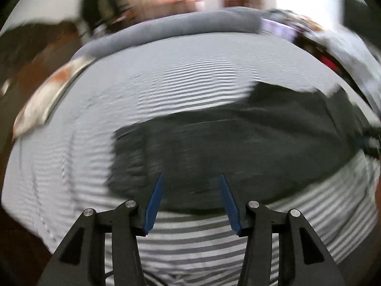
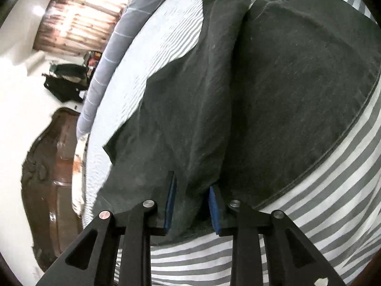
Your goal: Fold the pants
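The pants (image 2: pixel 273 90) are dark charcoal. The bedsheet (image 2: pixel 321 214) has grey and white stripes. The pillow (image 2: pixel 112 47) is plain grey-blue. Both grippers' fingers (image 1: pixel 156 202) have blue pads on black arms.

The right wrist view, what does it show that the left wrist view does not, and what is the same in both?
Only the right wrist view shows the right tool with a ridge of the dark pants between its blue pads, the hem stitching, a dark bag on the pale floor, and a carved wooden bed frame.

Only the left wrist view shows the left tool, open with nothing between its pads, above the pants, and a patterned cloth at the bed's edge. It is blurred.

Both show the pants on the striped sheet and a grey pillow.
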